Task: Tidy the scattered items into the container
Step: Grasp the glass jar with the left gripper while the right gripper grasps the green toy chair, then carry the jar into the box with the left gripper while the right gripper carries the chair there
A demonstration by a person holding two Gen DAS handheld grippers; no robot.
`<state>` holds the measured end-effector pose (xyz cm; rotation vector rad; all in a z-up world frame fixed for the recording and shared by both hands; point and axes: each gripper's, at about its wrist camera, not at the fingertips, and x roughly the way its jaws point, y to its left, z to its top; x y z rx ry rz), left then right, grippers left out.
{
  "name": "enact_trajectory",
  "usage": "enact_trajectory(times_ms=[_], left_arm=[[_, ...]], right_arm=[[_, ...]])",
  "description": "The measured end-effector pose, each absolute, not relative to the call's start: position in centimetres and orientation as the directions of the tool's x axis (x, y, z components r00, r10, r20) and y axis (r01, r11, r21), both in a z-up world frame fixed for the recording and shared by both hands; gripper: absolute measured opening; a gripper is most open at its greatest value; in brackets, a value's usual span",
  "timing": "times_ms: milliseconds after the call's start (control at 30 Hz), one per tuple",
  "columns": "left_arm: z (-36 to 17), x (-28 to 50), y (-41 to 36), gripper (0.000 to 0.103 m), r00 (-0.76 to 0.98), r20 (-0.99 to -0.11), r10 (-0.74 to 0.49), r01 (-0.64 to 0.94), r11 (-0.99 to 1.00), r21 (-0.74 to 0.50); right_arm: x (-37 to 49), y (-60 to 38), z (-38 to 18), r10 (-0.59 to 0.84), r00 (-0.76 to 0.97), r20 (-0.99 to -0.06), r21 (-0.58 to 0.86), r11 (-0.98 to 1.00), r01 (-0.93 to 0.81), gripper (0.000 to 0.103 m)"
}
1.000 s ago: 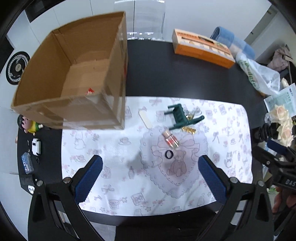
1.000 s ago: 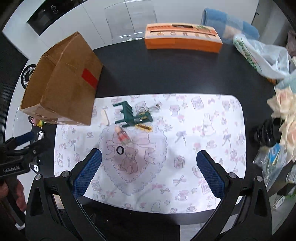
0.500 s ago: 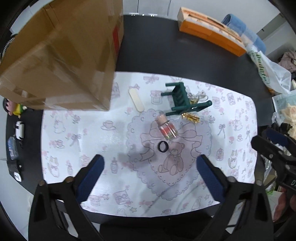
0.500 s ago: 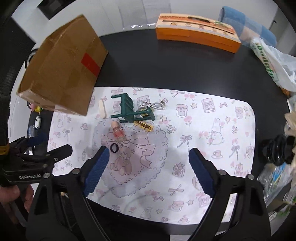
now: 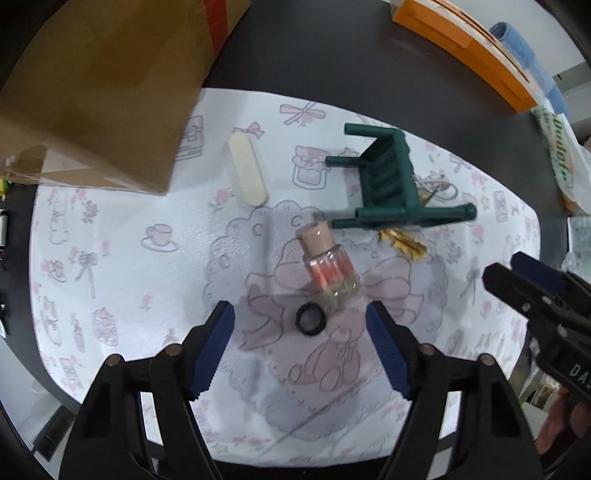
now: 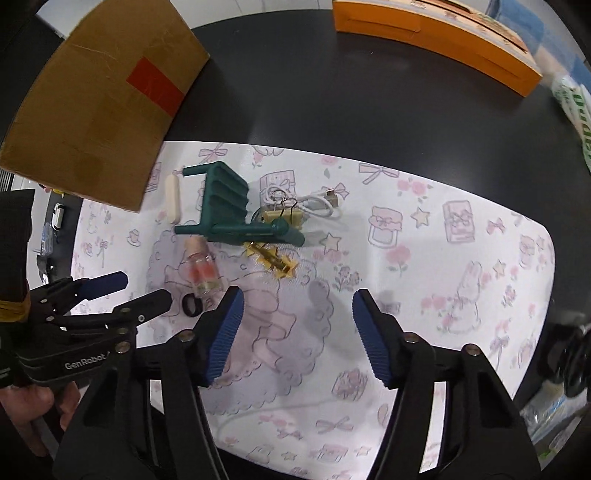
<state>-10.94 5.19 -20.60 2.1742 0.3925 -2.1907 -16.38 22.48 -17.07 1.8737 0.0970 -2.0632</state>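
On the patterned white mat (image 5: 122,266) lie a small black ring (image 5: 311,318), a clear bottle with a pink cap (image 5: 328,267), a tipped green toy chair (image 5: 388,181), a gold clip (image 5: 402,240) and a pale file stick (image 5: 246,173). My left gripper (image 5: 301,347) points down over the ring, its jaws closing and apart, the ring between the tips. My right gripper (image 6: 295,332) hovers over bare mat below the gold clip (image 6: 273,260), jaws closing with nothing between them. The cardboard box (image 5: 99,88) stands at the upper left.
A white cable and a binder clip (image 6: 291,206) lie behind the chair (image 6: 225,203). An orange box (image 6: 436,33) and a plastic bag (image 6: 572,107) sit at the far side of the black table (image 6: 295,99). Small items lie off the mat's left edge.
Both grippers have come down toward the mat and their jaws have narrowed. The left one now sits over the black ring; the box has slid toward the upper left of both views.
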Motion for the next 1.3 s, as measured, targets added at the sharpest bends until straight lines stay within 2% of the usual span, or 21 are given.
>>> enact_trajectory(times_ms=[133, 200, 233, 533, 667, 767, 867, 900, 967, 1300], left_arm=[[-22.5, -11.7, 5.3, 0.071, -0.002, -0.986, 0.168, 0.242, -0.956, -0.163], [-23.3, -12.0, 5.3, 0.062, 0.009, -0.985, 0.172, 0.261, -0.951, -0.164], [-23.6, -12.2, 5.4, 0.061, 0.014, -0.985, 0.172, 0.264, -0.951, -0.163], [-24.9, -13.3, 6.6, 0.06, 0.03, -0.985, 0.168, 0.276, -0.949, -0.154], [-25.0, -13.4, 7.0, 0.058, 0.027, -0.988, 0.153, 0.278, -0.95, -0.14], [-24.7, -13.3, 7.0, 0.048, 0.018, -0.989, 0.149, 0.274, -0.952, -0.138], [-24.5, -13.2, 6.7, 0.039, 0.021, -0.988, 0.151, 0.274, -0.951, -0.14], [-24.5, -13.1, 6.5, 0.033, 0.022, -0.988, 0.153, 0.276, -0.951, -0.141], [-24.4, -13.0, 6.3, 0.029, 0.026, -0.986, 0.162, 0.28, -0.948, -0.149], [-22.0, -12.4, 5.2, 0.028, -0.005, -0.979, 0.202, 0.255, -0.947, -0.197]], right_arm=[[-17.3, 22.4, -18.8, -0.222, -0.047, -0.974, 0.197, -0.929, 0.314, 0.063], [-17.7, 22.2, -19.6, -0.223, -0.037, -0.974, 0.2, -0.925, 0.325, 0.063], [-17.8, 22.2, -20.0, -0.224, -0.034, -0.974, 0.201, -0.924, 0.326, 0.063], [-19.0, 21.0, -21.7, -0.281, -0.024, -0.959, 0.255, -0.9, 0.353, 0.052], [-19.3, 20.2, -21.9, -0.283, -0.034, -0.958, 0.25, -0.891, 0.379, 0.038], [-19.5, 19.9, -22.0, -0.286, -0.041, -0.957, 0.249, -0.888, 0.386, 0.033], [-19.6, 19.4, -21.8, -0.279, -0.049, -0.959, 0.237, -0.884, 0.403, 0.02], [-19.6, 19.4, -21.8, -0.279, -0.048, -0.959, 0.237, -0.883, 0.406, 0.016], [-19.6, 19.3, -21.6, -0.282, -0.047, -0.958, 0.239, -0.88, 0.41, 0.012], [-19.2, 19.7, -18.8, -0.325, -0.081, -0.942, 0.268, -0.877, 0.398, 0.01]])
